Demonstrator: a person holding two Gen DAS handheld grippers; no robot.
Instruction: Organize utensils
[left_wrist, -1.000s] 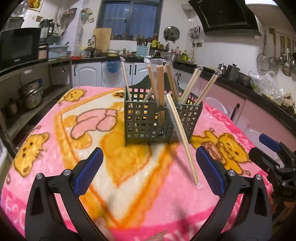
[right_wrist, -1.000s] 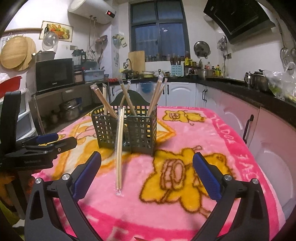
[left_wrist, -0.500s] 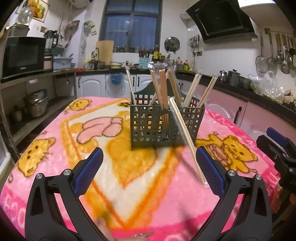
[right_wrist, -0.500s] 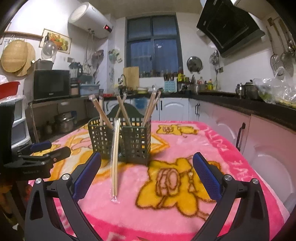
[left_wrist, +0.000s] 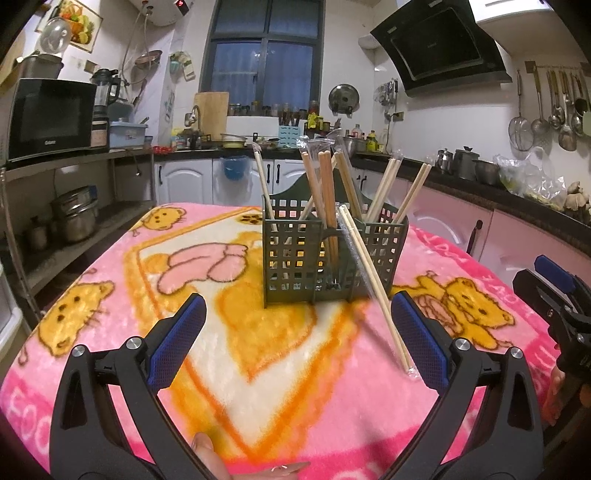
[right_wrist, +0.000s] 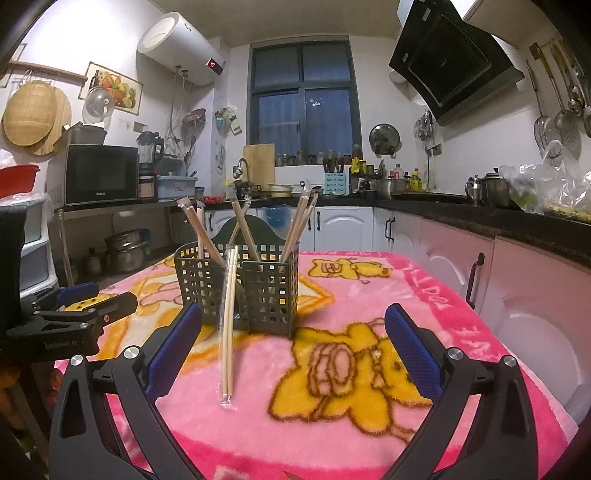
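Both your tools, left tool (left_wrist: 295, 345) and right tool (right_wrist: 293, 343), gape wide and empty. Pinch the leaning wrapped chopsticks (right_wrist: 228, 325) mid-frame, then lift them into the holder (right_wrist: 258, 291).

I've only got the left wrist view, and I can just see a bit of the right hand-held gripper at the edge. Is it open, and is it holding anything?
Observer: In the right wrist view, the right hand-held gripper is wide open, with nothing between its pads.
Operator: Where does the wrapped pair of chopsticks leaning outside the holder sit relative to it?
Observer: The wrapped chopsticks stand ahead of it, left of centre. Their top leans on the green utensil holder, and their lower end rests on the pink blanket near the gripper's left finger.
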